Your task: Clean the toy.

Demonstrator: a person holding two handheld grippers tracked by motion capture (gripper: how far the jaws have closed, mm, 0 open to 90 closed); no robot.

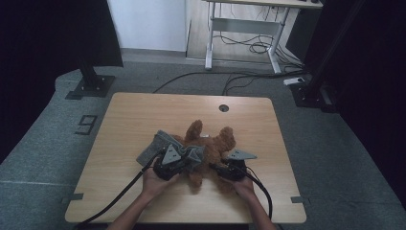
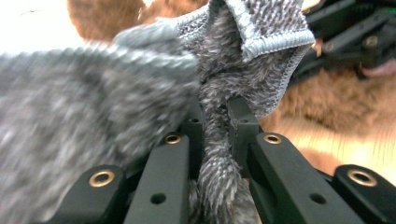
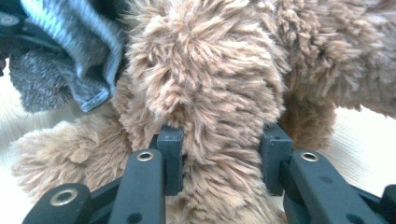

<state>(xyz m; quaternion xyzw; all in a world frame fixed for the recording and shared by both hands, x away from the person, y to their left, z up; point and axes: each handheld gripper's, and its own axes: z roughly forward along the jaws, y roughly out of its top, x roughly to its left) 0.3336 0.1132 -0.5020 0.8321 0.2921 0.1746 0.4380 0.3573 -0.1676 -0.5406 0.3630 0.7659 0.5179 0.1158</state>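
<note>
Left gripper view: your left tongs (image 2: pixel 215 128) are pinching the grey cloth (image 2: pixel 224 70), while your right tongs (image 3: pixel 223 151) are gripping the brown plush toy (image 3: pixel 210 84).

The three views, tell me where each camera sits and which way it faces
High view: above the person's side, facing forward and down on the table; forearms, both hands and grippers show.
Left gripper view: rides the left gripper, looking along its jaws, shut on the grey cloth.
Right gripper view: rides the right gripper, jaws clamping a limb of the brown plush toy.
Shared: both gripper views show cloth and plush.
</note>
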